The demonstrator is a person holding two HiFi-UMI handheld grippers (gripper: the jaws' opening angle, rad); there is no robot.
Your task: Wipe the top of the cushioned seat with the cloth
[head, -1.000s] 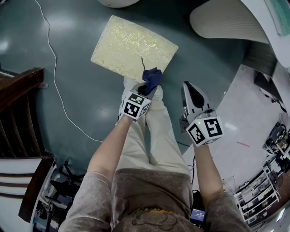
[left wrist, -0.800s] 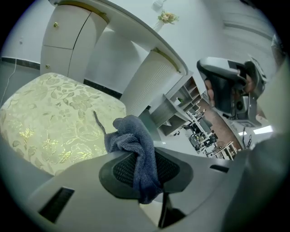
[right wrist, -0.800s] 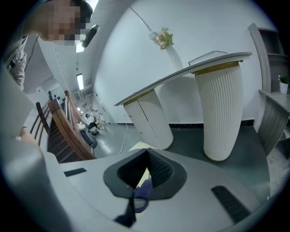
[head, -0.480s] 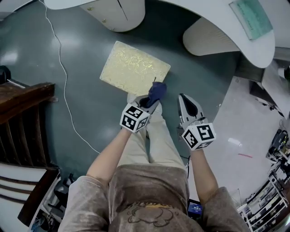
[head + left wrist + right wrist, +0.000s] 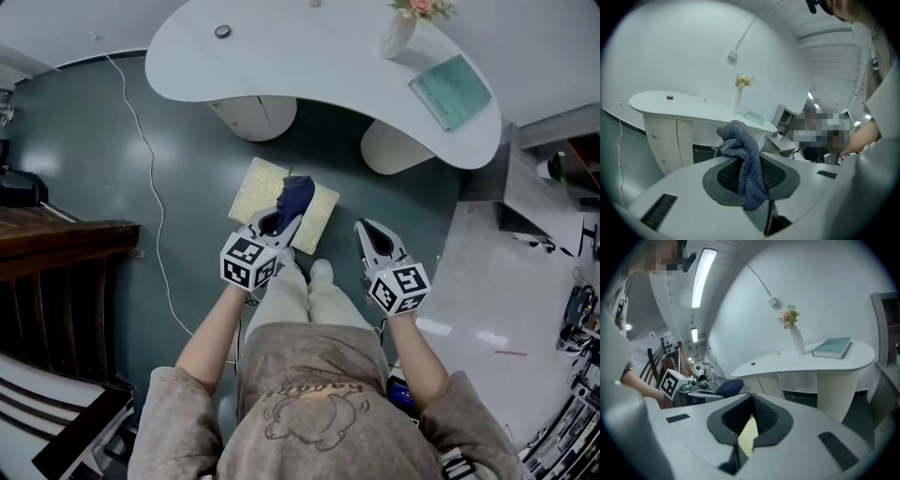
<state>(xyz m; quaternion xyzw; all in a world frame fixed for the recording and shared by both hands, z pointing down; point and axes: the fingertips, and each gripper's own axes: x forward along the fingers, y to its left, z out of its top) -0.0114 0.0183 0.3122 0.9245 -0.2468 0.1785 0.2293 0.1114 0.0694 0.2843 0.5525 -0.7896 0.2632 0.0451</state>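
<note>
cloth (image 5: 295, 195) lifted over seat (image 5: 251, 194), left claw (image 5: 284, 214) gripping it, right claw (image 5: 362, 228) closed

I have two tongs, the left gripper (image 5: 284, 214) and the right gripper (image 5: 364, 228), and each carries one marker cube (image 5: 247, 262), so two cubes in all. I count one cloth (image 5: 295, 195) and one cushioned seat (image 5: 255, 192). There is one white table (image 5: 309, 56) on two bases (image 5: 253, 114). On top stand one vase (image 5: 397, 36), one book (image 5: 453, 91) and one small dark disc (image 5: 222, 31).
</note>
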